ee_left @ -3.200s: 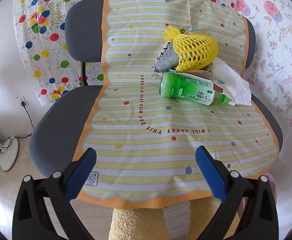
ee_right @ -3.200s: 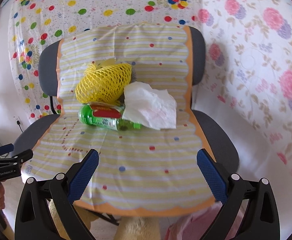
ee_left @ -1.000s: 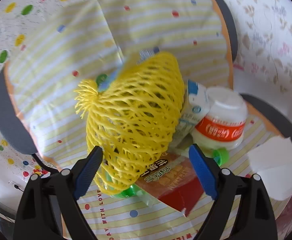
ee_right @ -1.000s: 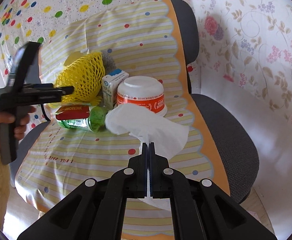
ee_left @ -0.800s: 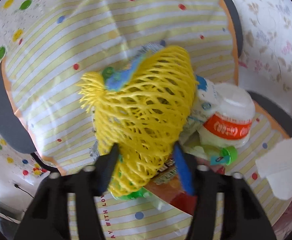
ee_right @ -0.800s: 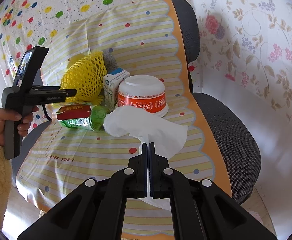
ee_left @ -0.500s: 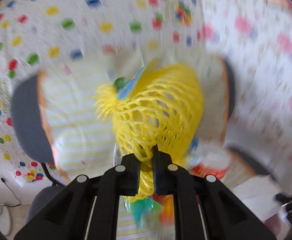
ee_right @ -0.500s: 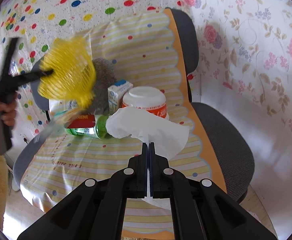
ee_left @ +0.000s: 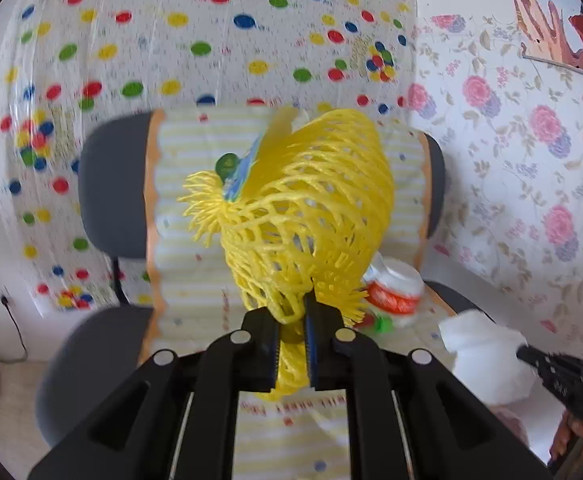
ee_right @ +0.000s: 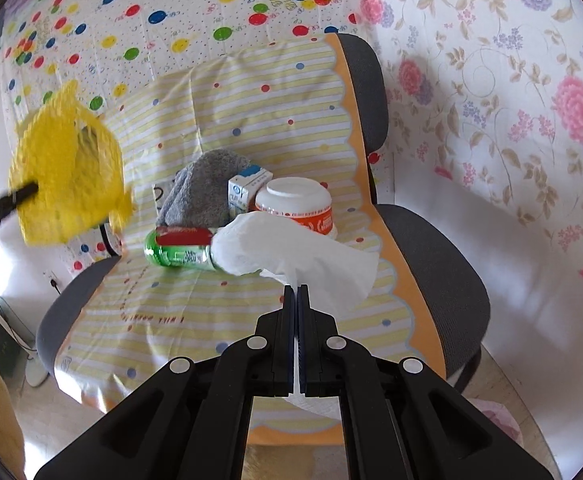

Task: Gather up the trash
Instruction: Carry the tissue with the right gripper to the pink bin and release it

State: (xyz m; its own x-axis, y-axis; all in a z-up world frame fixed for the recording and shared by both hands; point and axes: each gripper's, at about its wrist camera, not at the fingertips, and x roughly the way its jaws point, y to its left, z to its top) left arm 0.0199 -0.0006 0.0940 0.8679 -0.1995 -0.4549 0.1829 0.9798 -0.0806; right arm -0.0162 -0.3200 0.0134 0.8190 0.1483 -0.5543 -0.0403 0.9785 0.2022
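Note:
My left gripper (ee_left: pixel 292 314) is shut on a yellow foam fruit net (ee_left: pixel 307 212) and holds it in the air above the chair; the net also shows at the left of the right wrist view (ee_right: pixel 65 184). My right gripper (ee_right: pixel 296 290) is shut on a white tissue (ee_right: pixel 295 252) and holds it just above the seat. On the seat lie a green plastic bottle (ee_right: pixel 175 254), a grey cloth (ee_right: pixel 201 192), a small milk carton (ee_right: pixel 247 192) and a white and orange cup (ee_right: pixel 295 202).
A grey office chair (ee_right: pixel 431 256) is draped with a striped yellow sheet (ee_right: pixel 251 120). A balloon-print sheet (ee_right: pixel 151 12) hangs behind it and a floral sheet (ee_right: pixel 511 100) covers the right. A cable and a socket (ee_left: pixel 5 302) are at lower left.
My left gripper closed on the yellow net and lifted it up and left off the trash pile, uncovering the grey cloth. My right gripper stays shut on the tissue, slightly raised.

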